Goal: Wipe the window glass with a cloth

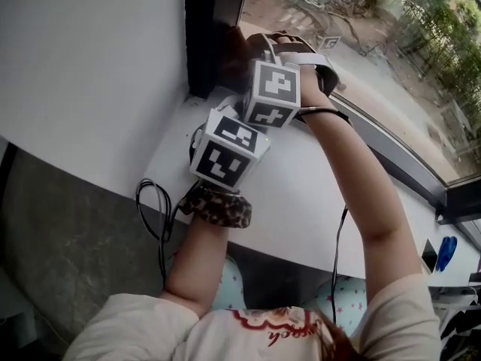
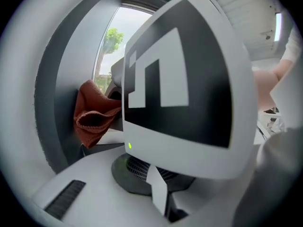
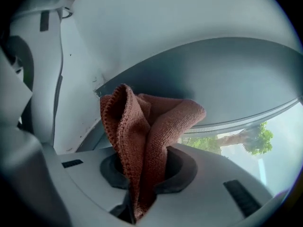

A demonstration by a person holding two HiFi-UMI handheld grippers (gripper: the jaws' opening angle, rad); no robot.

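The right hand-held gripper (image 3: 137, 207) pinches the cloth (image 3: 147, 136), the left hand-held gripper (image 2: 165, 211) is pressed together and empty, and the next move is probably pressing the cloth against the glass (image 1: 361, 36).

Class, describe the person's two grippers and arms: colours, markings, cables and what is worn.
The left gripper and the right gripper both have pale grey bodies and dark rounded claw pads. Each carries a white cube printed with black square markers. Thin black cables trail from them. The left wrist wears a leopard-print band, and the sleeves are short and cream.
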